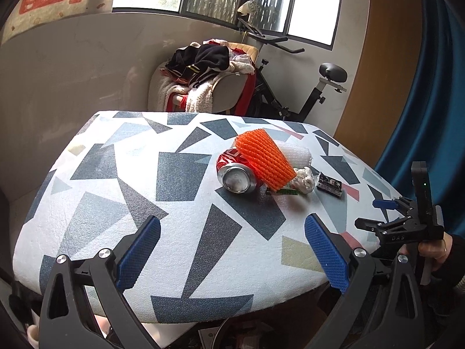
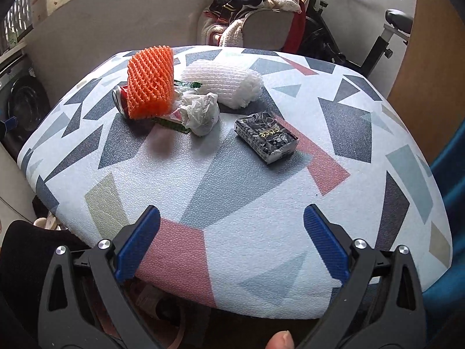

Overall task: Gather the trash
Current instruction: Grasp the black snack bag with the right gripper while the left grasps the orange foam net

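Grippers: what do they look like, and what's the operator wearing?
Both the left gripper and the right gripper have black skeletal plastic arms with triangular cutouts, silver round pivot bolts, and blue ribbed finger pads. From the left wrist view, the right unit's black body carries "DAS" lettering and a small green LED. A black sleeve shows at the edge. No cables visible.

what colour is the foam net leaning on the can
Orange; the foam net leans on the red can, clearest in the right wrist view.

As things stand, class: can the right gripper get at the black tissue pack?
Probably yes. The right gripper is open, and only bare tablecloth lies between it and the black tissue pack, which sits apart from the other trash.
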The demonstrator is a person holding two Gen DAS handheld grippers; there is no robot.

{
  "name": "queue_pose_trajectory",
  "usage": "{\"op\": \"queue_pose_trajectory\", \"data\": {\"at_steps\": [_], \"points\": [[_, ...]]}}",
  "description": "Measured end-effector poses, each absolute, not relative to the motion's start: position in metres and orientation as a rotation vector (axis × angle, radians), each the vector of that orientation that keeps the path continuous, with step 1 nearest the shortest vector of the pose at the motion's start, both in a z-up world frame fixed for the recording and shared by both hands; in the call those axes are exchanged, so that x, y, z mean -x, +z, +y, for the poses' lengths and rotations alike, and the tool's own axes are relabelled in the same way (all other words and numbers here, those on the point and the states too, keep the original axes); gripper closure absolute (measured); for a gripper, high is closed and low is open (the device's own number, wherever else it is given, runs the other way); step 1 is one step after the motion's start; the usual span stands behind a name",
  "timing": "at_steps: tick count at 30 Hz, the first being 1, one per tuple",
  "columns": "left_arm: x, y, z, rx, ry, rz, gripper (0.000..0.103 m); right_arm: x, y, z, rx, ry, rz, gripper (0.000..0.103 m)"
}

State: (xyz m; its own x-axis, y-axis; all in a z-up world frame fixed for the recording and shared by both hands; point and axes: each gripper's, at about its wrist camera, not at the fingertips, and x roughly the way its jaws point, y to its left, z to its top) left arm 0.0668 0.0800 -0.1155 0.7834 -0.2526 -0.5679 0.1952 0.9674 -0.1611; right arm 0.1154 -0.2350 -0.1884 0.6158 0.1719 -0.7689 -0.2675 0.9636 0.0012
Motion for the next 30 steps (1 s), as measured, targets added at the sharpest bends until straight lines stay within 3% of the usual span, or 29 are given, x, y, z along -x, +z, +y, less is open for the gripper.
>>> {"op": "queue_pose_trajectory", "data": {"at_steps": [30], "points": [[-0.141,-0.13,0.083,0.12,-0.17,0.712,0.006,-0.21,-0.21,-0.25,0.209,0.281,0.874,0.008]]}}
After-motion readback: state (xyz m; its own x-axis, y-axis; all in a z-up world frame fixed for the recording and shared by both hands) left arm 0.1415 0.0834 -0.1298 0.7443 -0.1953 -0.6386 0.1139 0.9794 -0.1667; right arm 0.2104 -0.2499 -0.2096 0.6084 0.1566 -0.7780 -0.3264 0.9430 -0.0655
